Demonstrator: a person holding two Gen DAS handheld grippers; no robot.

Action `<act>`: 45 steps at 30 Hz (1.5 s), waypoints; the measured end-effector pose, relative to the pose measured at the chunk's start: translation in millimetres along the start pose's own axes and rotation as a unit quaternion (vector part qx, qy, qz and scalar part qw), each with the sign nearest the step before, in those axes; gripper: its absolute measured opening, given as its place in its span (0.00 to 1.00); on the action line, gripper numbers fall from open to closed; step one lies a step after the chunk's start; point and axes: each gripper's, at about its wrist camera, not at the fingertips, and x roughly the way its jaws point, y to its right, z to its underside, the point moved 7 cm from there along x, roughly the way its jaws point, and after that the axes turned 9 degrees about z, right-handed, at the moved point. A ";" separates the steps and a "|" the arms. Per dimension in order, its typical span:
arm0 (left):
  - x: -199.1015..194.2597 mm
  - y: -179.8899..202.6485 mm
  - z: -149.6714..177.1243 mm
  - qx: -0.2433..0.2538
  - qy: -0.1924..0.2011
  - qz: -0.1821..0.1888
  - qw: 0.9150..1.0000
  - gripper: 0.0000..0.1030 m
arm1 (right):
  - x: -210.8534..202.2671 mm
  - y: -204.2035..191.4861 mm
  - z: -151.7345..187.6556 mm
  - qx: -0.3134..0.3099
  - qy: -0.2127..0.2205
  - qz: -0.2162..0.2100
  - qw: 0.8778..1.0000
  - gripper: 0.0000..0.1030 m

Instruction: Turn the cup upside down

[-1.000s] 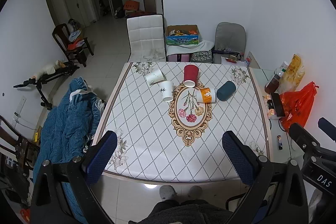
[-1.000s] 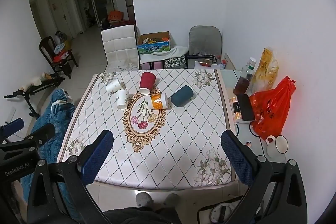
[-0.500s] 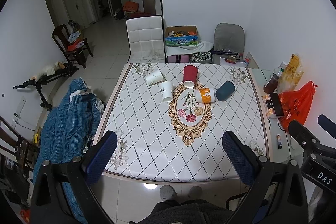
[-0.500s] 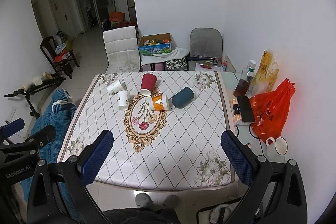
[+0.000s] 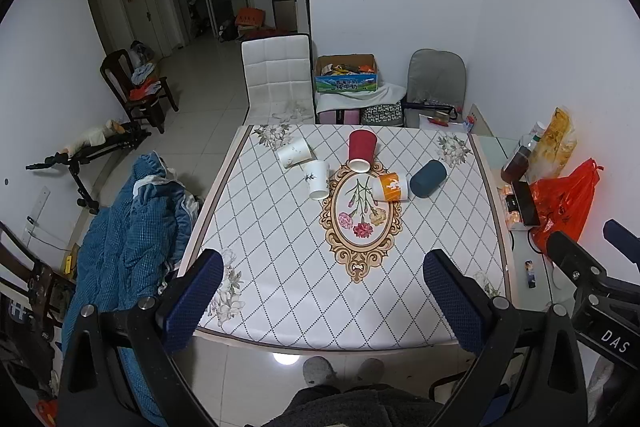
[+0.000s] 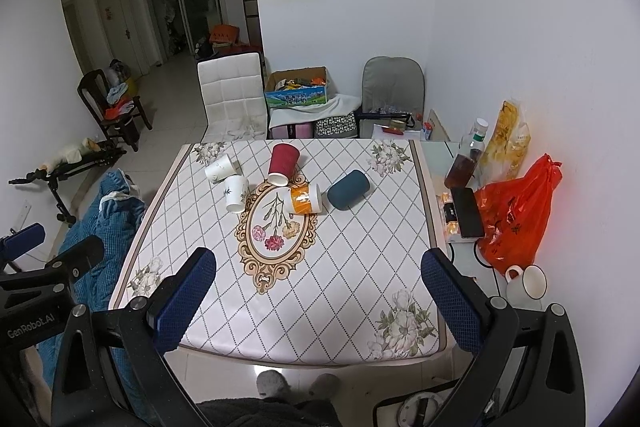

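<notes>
Several cups lie on their sides at the far half of the table (image 5: 280, 267): two white cups (image 5: 294, 153) (image 5: 317, 180), a red cup (image 5: 361, 150), an orange cup (image 5: 391, 187) and a dark teal cup (image 5: 428, 177). The right wrist view shows the same red cup (image 6: 283, 158), orange cup (image 6: 305, 199) and teal cup (image 6: 347, 189). My left gripper (image 5: 324, 301) is open and empty, held high above the table's near edge. My right gripper (image 6: 320, 301) is open and empty there too, beside the left one.
A white chair (image 5: 278, 83) and a grey chair (image 5: 436, 83) stand behind the table. A blue blanket (image 5: 132, 239) lies on a chair at the left. A bottle (image 6: 466, 159), a phone (image 6: 467, 211), a red bag (image 6: 516, 219) and a mug (image 6: 528, 285) sit on the right side surface.
Both grippers have drifted slightly back and up, so the table looks a little smaller and farther. The cups have not moved.
</notes>
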 end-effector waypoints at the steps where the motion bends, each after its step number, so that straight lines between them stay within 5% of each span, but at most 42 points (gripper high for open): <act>1: 0.2 -1.2 1.2 0.000 0.000 0.000 1.000 1.00 | -1.0 0.4 -2.8 0.000 0.000 -0.001 1.000 1.00; 37: 2.2 3.3 0.2 -0.003 0.002 0.001 1.000 0.99 | -2.3 -4.2 -5.4 0.000 0.010 -0.009 1.000 1.00; 45: 35.5 7.1 5.6 -0.006 -0.025 -0.018 1.000 0.99 | 31.8 4.8 10.2 0.003 -0.020 -0.004 1.000 1.00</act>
